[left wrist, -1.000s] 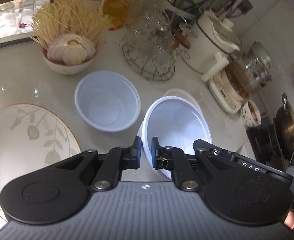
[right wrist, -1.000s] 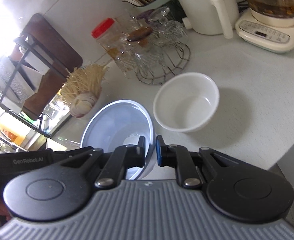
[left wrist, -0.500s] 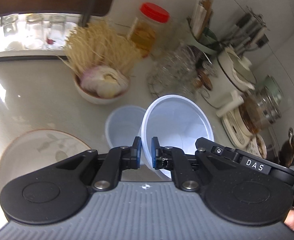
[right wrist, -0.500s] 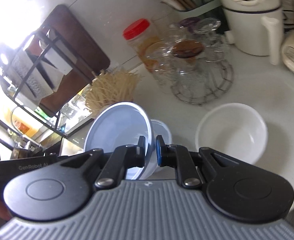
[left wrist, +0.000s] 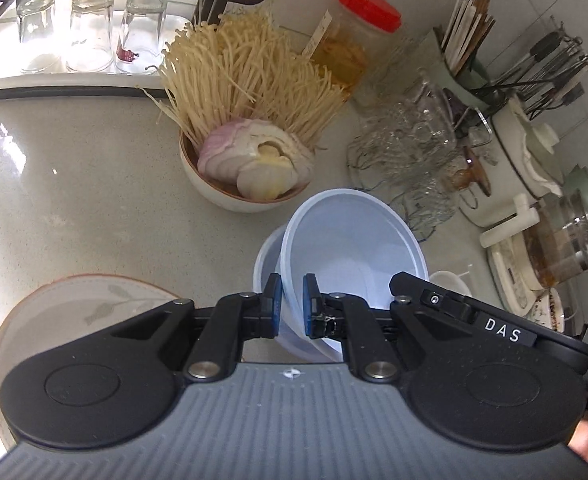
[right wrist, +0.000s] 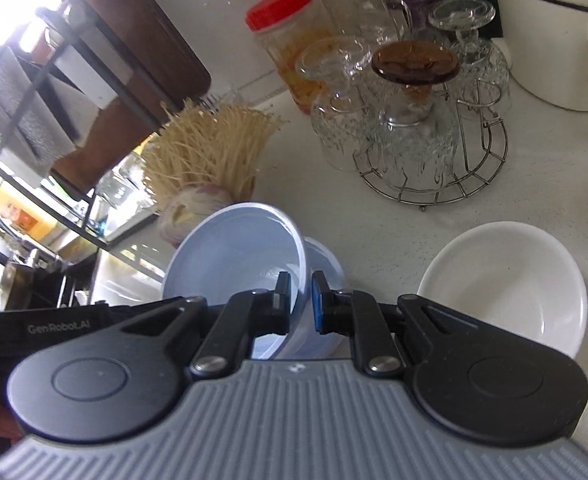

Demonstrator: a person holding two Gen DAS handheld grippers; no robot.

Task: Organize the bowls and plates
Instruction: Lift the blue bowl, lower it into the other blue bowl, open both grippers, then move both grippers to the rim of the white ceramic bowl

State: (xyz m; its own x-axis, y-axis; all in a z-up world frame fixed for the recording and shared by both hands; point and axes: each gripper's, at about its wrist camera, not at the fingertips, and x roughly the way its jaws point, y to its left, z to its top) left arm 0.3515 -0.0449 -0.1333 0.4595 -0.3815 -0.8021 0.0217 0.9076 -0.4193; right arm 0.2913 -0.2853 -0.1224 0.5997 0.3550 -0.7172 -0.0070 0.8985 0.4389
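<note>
Kitchen counter, cluttered at back edge; both tools, left and right, pinching tilted blue bowl's rim, directly over second blue bowl; nesting next, probably.

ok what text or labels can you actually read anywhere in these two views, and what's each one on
"DAS": white letters on the black body of the right gripper, seen in the left wrist view.
"GenRobot.AI": faint grey letters on the black body of the left gripper, seen in the right wrist view.
Paper label on the red-lidded clear plastic jar: too blurred to read.
Red mark on one upturned clear drinking glass: too small to read.
</note>
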